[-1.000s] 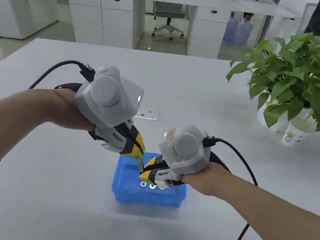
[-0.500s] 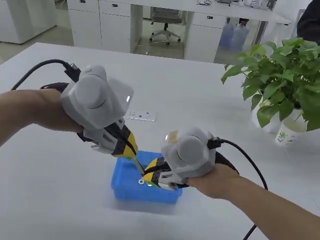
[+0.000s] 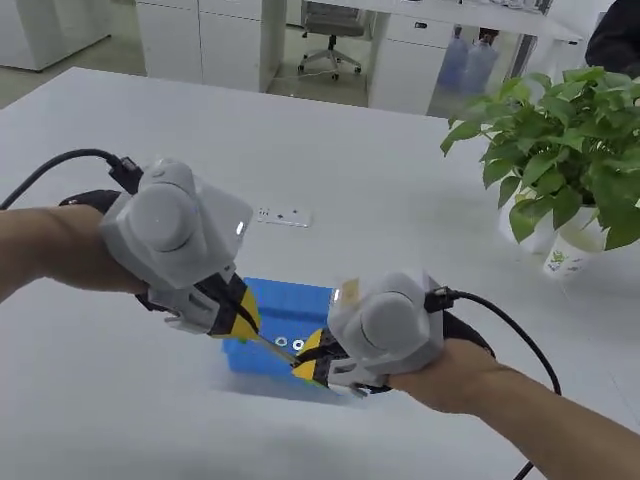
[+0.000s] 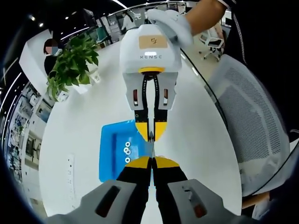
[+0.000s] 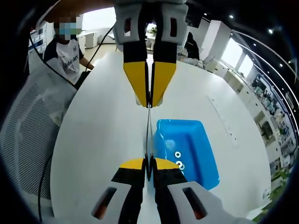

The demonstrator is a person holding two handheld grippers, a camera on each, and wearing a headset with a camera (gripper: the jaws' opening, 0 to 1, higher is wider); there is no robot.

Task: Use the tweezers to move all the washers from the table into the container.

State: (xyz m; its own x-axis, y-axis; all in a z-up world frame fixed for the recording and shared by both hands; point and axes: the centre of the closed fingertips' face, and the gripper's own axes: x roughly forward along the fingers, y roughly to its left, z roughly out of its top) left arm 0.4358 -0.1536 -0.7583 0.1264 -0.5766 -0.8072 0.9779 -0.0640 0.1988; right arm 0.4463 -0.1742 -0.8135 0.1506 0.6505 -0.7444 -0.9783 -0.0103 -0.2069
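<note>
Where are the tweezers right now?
The tweezers are held between the left gripper and the right gripper, each pinching one end, low in the middle of the head view, right by the near edge of the blue container.

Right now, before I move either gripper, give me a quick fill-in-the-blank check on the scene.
1. The washers lie inside the ___ container.
2. The left gripper and the right gripper are both shut on the ___, one at each end.
3. The potted plant stands on the ___ table.
Missing words: blue; tweezers; white.
</note>
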